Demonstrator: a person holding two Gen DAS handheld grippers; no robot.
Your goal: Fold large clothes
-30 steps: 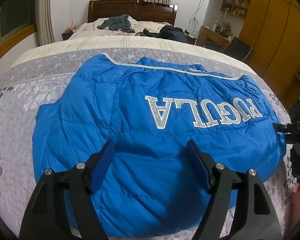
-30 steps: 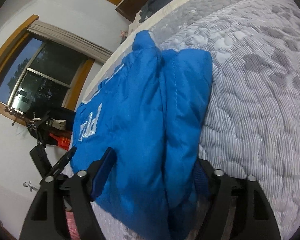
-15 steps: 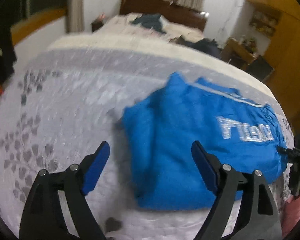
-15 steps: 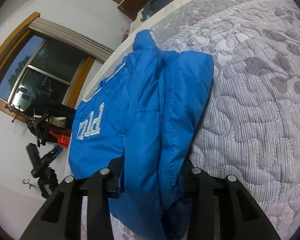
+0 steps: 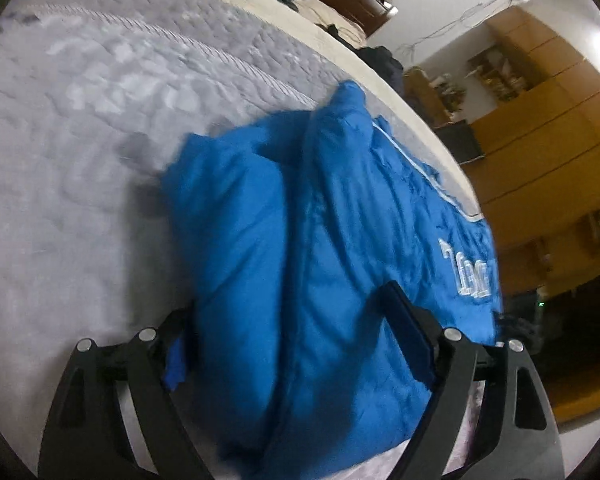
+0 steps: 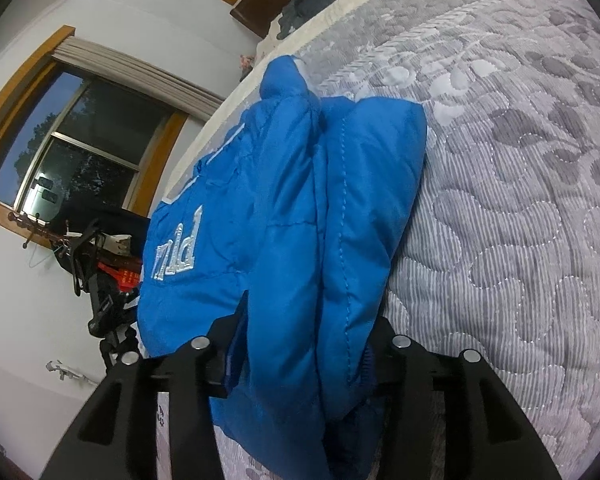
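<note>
The bed (image 6: 520, 200), under a grey quilted spread, carries the blue puffer jacket (image 5: 320, 260) near its foot edge, lettered back upward. Judged from its look, the jacket is light, soft, springy and slick-shelled, so thick doubled edges give the surest hold. The right gripper (image 6: 300, 344) has its jaws pinching the jacket's folded side edge at the bed's foot. The left gripper (image 5: 292, 332) straddles the opposite side edge, jaws spread. A second ago the left hung over the jacket's middle; it has since swung out and back to that edge, while the right closed.
</note>
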